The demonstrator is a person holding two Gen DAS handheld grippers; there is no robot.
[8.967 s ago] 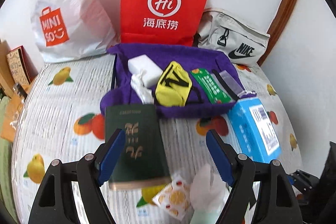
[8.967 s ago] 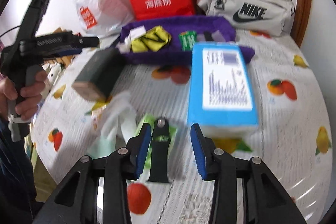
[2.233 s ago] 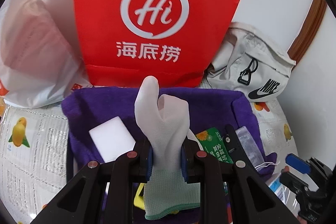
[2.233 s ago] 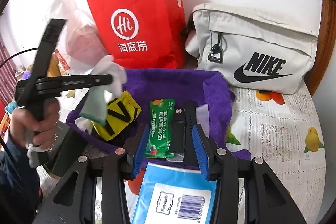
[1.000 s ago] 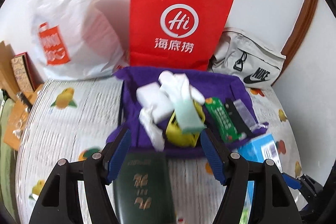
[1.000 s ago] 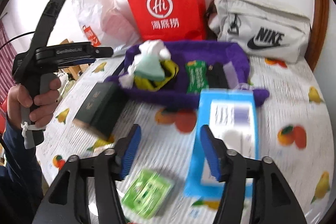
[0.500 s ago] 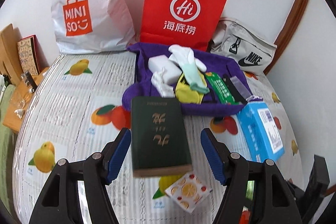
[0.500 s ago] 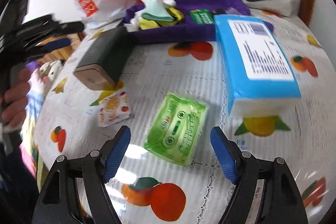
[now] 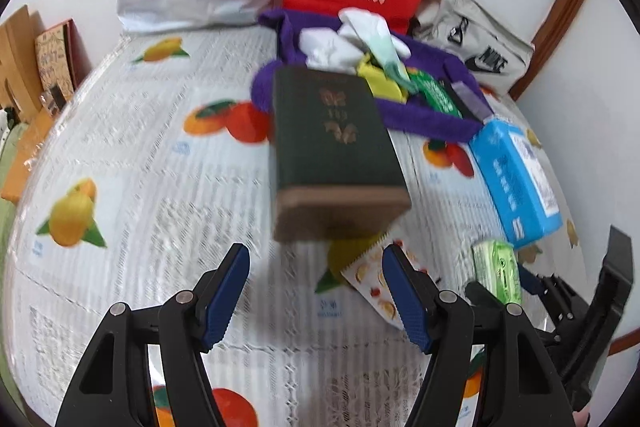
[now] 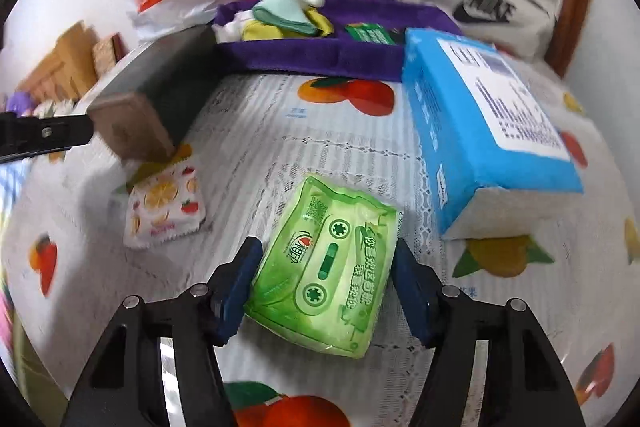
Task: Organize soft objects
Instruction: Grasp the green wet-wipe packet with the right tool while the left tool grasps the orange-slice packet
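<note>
Right gripper [image 10: 322, 281] jaws just closing around green tissue pack [image 10: 326, 277] on bench [image 10: 256, 147], grip unconfirmed, left gripper [image 9: 314, 293] open and empty near dark green book [image 9: 334, 147]

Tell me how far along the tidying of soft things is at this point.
Done: a glove, a yellow pouch and a green packet lie in the purple tray. In hand: the right tongs have just been closing around the green tissue pack on the table; firm contact is unclear. Left: the fruit-print sachet, the blue tissue pack. The left tongs are open, empty.
</note>
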